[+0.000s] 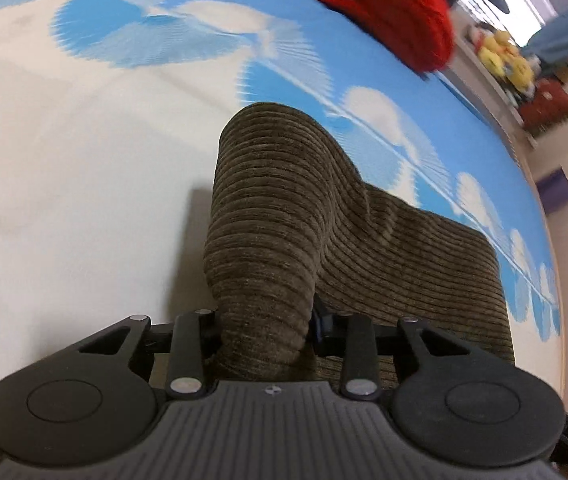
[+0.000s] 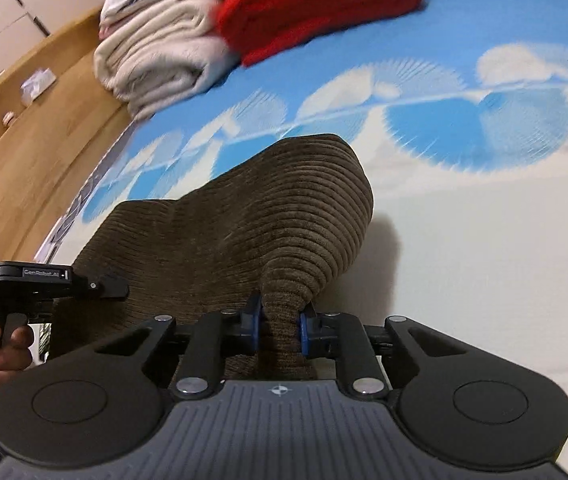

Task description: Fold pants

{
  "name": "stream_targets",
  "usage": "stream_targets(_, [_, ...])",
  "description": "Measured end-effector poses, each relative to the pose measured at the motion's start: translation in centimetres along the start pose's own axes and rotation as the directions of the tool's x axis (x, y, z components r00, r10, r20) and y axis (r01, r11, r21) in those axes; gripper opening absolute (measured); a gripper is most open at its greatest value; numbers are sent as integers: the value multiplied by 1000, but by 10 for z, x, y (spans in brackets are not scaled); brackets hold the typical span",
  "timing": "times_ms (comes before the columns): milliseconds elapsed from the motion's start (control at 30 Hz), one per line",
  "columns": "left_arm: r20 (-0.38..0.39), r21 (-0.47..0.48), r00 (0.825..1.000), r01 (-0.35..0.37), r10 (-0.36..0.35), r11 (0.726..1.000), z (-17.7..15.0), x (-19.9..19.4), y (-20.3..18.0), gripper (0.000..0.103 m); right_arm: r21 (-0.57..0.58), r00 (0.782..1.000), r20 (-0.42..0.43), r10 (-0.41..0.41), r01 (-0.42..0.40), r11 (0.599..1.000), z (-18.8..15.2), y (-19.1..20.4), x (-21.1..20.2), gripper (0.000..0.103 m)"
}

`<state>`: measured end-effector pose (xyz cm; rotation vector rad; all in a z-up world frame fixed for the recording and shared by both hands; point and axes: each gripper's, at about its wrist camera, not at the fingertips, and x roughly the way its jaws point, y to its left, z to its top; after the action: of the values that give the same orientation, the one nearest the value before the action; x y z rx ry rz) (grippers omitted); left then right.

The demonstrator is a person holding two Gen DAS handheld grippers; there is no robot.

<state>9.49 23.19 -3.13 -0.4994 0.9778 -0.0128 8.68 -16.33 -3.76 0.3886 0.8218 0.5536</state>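
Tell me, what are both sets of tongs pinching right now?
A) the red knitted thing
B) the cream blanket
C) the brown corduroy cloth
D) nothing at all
C: the right tongs and the left tongs each squeeze a bunched-up fold of the brown corduroy pants, lifting it off the blue-and-white sheet, while the red knit lies far off untouched.

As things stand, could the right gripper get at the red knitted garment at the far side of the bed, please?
Probably not yet: the right gripper is shut on a fold of the brown corduroy pants, and the red knitted garment lies well beyond. The blue-and-white bedsheet between them looks free, though.
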Motion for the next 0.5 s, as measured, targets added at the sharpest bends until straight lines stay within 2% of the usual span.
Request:
stream_targets(233, [24, 60, 990, 139, -141, 988, -4, 33, -104, 33, 16, 990, 98, -106, 105, 994, 26, -65, -53, 17])
stream_targets(300, [35, 97, 979, 198, -202, 975, -10, 38, -129, 30, 10, 979, 148, -140, 141, 990, 31, -82, -73, 17])
stream_targets(367, [47, 132, 969, 235, -243, 963, -13, 45, -149, 30, 9, 959, 212, -187, 190, 982, 34, -100, -96, 17])
stream_targets(400, [46, 138, 971, 226, -234, 964, -14, 50, -155, 38, 8, 947, 238, -216, 220, 975, 34, -108, -104, 17])
stream_targets(433, [54, 144, 978, 191, -200, 971, -16, 54, -160, 40, 0, 931, 259, -258, 267, 964, 33, -118, -110, 20])
stream_targets(467, [87, 160, 987, 120, -135, 980, -17, 56, -164, 38, -6, 914, 262, -310, 323, 946, 33, -127, -110, 29])
stream_targets(500, [130, 184, 989, 45, -70, 982, -20, 53, -168, 35, -2, 887, 251, -388, 401, 916, 33, -136, -109, 32])
